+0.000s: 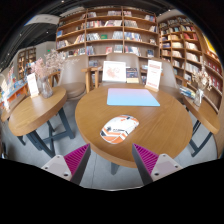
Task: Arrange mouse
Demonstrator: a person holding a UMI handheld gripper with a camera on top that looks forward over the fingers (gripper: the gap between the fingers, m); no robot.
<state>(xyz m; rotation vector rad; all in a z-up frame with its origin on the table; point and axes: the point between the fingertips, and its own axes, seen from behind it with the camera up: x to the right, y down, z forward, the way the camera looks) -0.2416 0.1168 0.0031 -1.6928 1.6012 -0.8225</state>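
Gripper (110, 160) fingers spread wide, nothing between them; the magenta pads (76, 157) face inward over the near edge of a round wooden table (165, 125). Mouse (120, 128), white with red and dark markings, lies on the table just ahead of the fingers, roughly centred between them; light blue mousepad (133, 97) lies flat beyond it, apart from the mouse. Two upright display cards (115, 72) stand at the table's far edge, bookshelves (110, 30) behind.

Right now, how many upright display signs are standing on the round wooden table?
2: a white upright sign behind the blue rectangular mat, another white upright sign beside it. Open jaws hover short of the white-and-red computer mouse.
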